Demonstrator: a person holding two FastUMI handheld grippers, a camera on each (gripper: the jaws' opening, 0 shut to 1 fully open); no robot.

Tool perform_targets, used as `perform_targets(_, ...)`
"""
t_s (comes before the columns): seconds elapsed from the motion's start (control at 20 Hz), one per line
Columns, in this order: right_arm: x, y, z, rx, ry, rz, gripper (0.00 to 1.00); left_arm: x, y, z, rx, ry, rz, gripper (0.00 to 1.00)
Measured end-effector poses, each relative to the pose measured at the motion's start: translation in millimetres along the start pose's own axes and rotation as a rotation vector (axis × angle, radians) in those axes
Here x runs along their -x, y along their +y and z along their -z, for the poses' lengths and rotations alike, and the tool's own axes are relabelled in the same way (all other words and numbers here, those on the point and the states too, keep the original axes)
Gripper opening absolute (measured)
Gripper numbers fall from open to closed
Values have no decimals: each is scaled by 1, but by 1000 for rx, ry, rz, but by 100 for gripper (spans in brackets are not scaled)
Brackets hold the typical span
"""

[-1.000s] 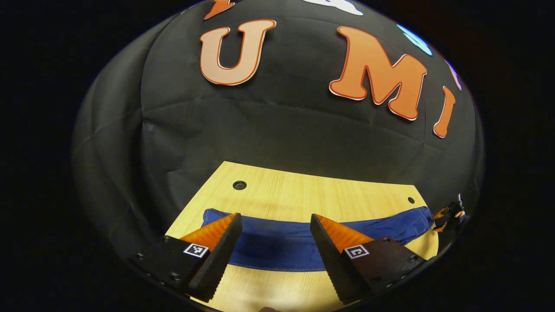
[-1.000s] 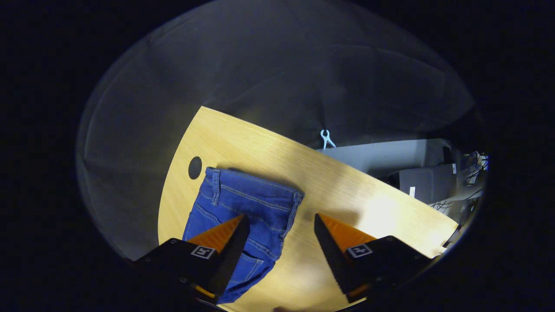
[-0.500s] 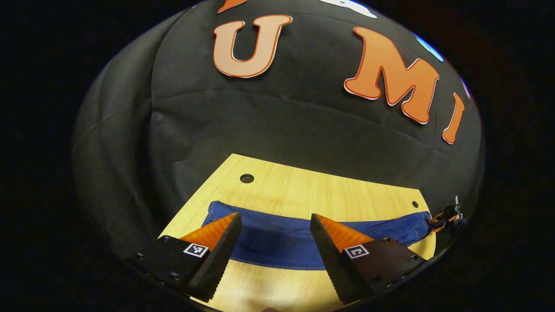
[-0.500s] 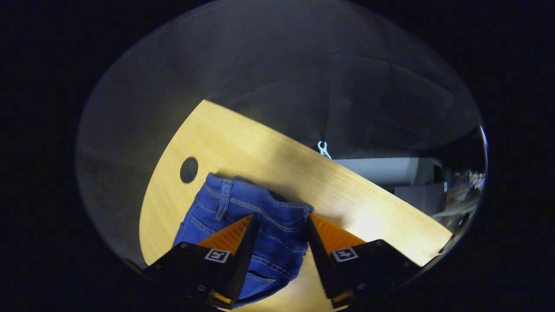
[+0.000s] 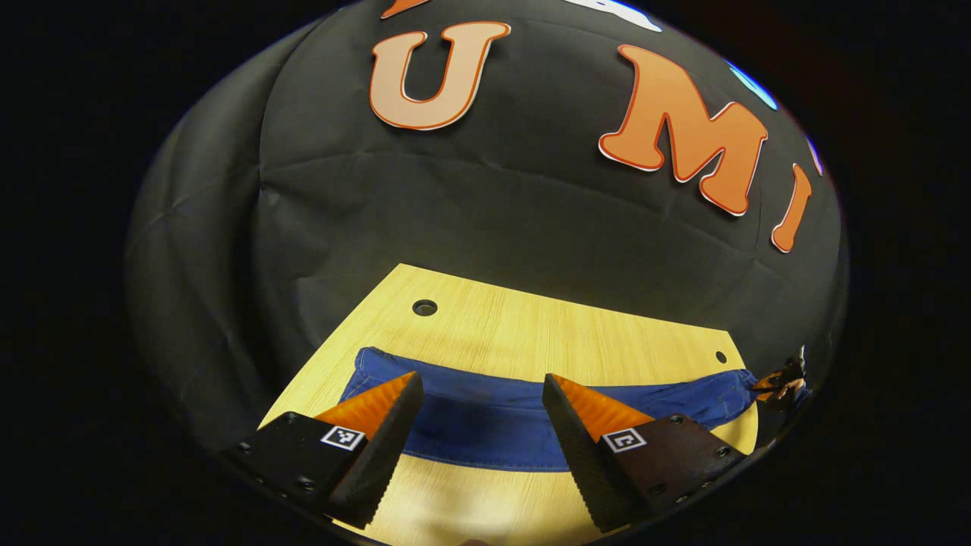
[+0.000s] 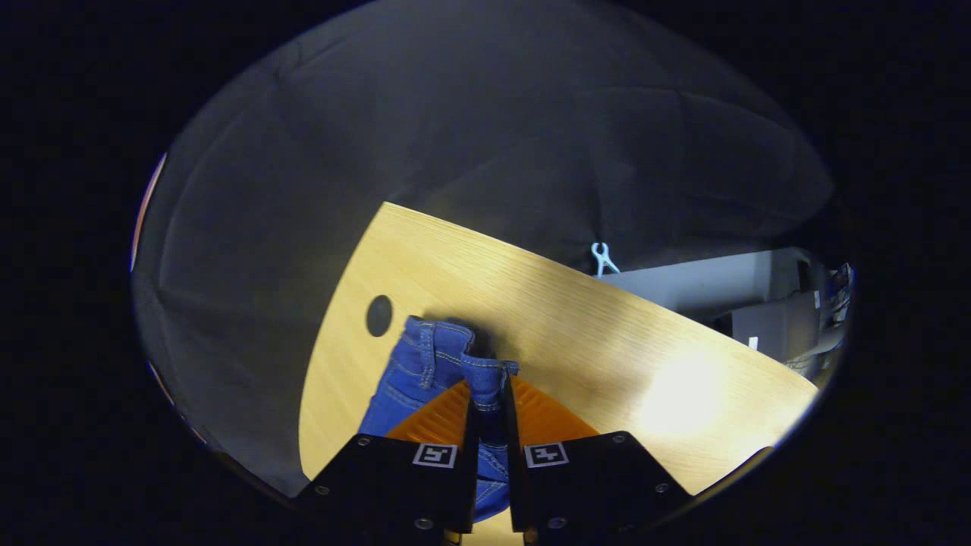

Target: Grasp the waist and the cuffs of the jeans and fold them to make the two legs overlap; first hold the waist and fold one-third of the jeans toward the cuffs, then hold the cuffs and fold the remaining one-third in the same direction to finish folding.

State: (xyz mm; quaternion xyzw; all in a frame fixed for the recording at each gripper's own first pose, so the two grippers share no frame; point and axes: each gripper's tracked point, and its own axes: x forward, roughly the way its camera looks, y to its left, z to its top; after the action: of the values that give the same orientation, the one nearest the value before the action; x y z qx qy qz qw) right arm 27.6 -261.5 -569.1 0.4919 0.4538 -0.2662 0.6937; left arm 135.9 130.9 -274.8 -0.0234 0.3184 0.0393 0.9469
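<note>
Blue jeans (image 5: 485,425) lie stretched across the wooden table (image 5: 531,334) in the left gripper view, cuff end near the left side. My left gripper (image 5: 479,387) hovers open over the leg, one finger on each side of it, with no cloth pinched. In the right gripper view the waist (image 6: 444,349) is bunched and lifted off the table (image 6: 607,341). My right gripper (image 6: 485,390) is shut on the waistband, and denim pokes up between its fingertips. Far right in the left gripper view, the right gripper (image 5: 781,375) shows small at the waist end.
Round cable holes sit in the tabletop (image 5: 424,307), (image 5: 720,356), (image 6: 378,315). A small pale clip (image 6: 602,258) hangs at the table's back edge. Grey boxes and cables (image 6: 766,318) stand beyond the table at the right.
My right gripper closed from open onto the waistband, which bunched up and rose. The left gripper stayed open and barely shifted over the leg.
</note>
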Motion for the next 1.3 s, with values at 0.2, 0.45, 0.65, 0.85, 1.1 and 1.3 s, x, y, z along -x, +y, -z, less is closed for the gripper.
perform_targets(0.2,29,39,-1,44,-61,-152,18,1,2,0,25,-4,13,98)
perform_targets(0.45,69,86,34,144,-62,-246,18,6,9,0,60,-11,32,98)
perform_targets(0.65,99,129,66,222,-62,-320,16,14,25,4,88,-11,33,98)
perform_targets(0.85,135,176,112,333,-70,-381,15,20,39,7,97,-15,44,98)
perform_targets(1.1,153,229,201,486,-5,-444,14,28,62,11,110,-21,47,98)
perform_targets(1.3,152,258,263,550,47,-461,14,30,81,15,135,-12,51,98)
